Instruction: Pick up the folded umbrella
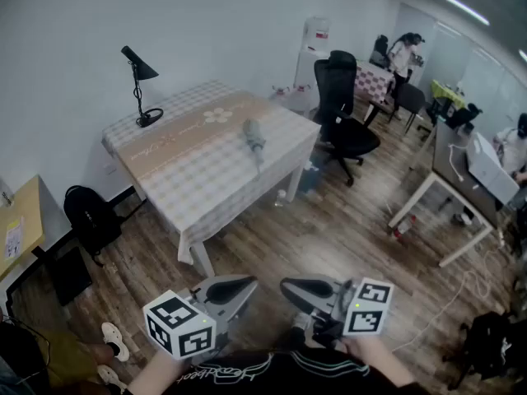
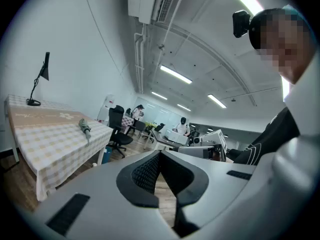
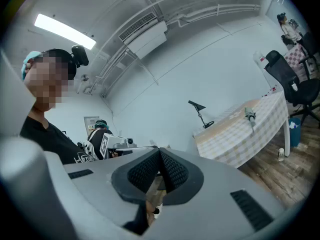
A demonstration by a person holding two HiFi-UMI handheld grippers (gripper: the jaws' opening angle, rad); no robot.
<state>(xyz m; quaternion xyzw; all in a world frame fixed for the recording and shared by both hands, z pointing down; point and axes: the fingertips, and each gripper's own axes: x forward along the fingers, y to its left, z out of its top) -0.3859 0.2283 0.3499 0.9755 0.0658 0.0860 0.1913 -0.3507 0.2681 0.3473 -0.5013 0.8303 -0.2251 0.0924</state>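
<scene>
Left hand-held gripper (image 1: 237, 290) is clenched, pads meeting at the tips with nothing between them. Right hand-held gripper (image 1: 303, 291) is likewise clenched and empty. In the head view both sit low at the bottom of frame, side by side, tips pointing toward each other with a small gap between the two, above the wood floor (image 1: 329, 220). The folded umbrella (image 1: 254, 138) lies flat on the tabletop (image 1: 189, 171), near its right edge, grey-green, well apart from both grippers and untouched. The tabletop carries a checked cloth (image 1: 226, 183) with a tan band across it. A black lamp (image 1: 140, 85) stands at the far left corner, well apart from the umbrella. A black chair (image 1: 342, 105) stands just beside the right end of the tabletop. A black backpack (image 1: 90, 216) sits on the floor by the wall at the left. People are at desks in the far background, too small to tell more
</scene>
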